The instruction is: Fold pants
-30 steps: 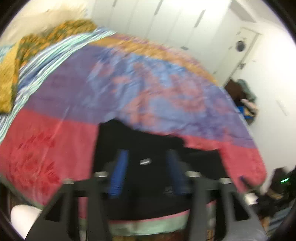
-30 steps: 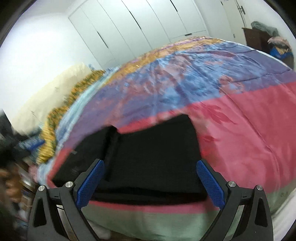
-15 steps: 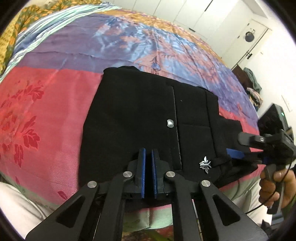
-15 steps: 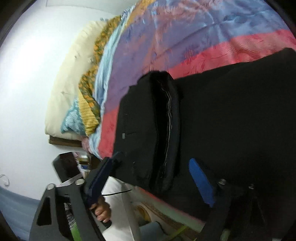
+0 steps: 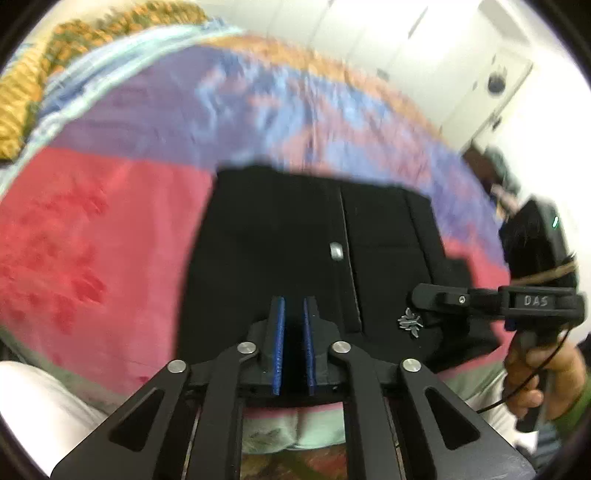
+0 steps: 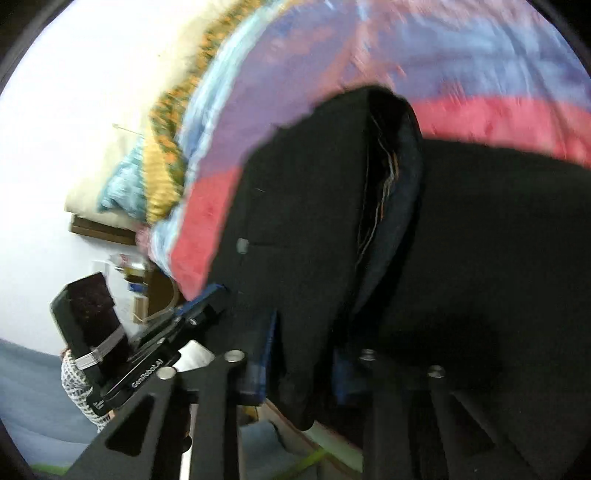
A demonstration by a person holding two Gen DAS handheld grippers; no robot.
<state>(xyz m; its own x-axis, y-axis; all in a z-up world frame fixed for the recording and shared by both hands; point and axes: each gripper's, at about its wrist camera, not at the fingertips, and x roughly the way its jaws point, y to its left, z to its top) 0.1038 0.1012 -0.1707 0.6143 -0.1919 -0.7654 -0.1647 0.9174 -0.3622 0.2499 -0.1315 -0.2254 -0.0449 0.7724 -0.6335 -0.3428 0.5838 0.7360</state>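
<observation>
A: Item one, the pants?

B: Black pants, folded, lying on the red band of the bedspread at the near edge of the bed. In the left wrist view they fill the centre, with a silver button beside a vertical seam and a small metal leaf-shaped ornament at about 4 o'clock from it.

A: Left gripper?

B: Left gripper, at 6 o'clock in its own view. Blue pads drawn nearly together with a narrow dark gap between them, over the pants' near edge. I cannot tell whether cloth is pinched in that gap.

A: Right gripper?

B: Right gripper, at 6 o'clock in its own view, clenched on a fold of the pants; black cloth hangs down between its fingers. In the left wrist view the same gripper comes in from 3 o'clock, held by the right hand, its tip at the pants' right edge near the ornament.

A: Other entries?

B: Layered edges of the fold, with pale stitching, run up toward 12 o'clock in the right wrist view. Yellow patterned pillows at 10 o'clock. White wardrobe doors at 1 o'clock. Both frames are blurred.
</observation>
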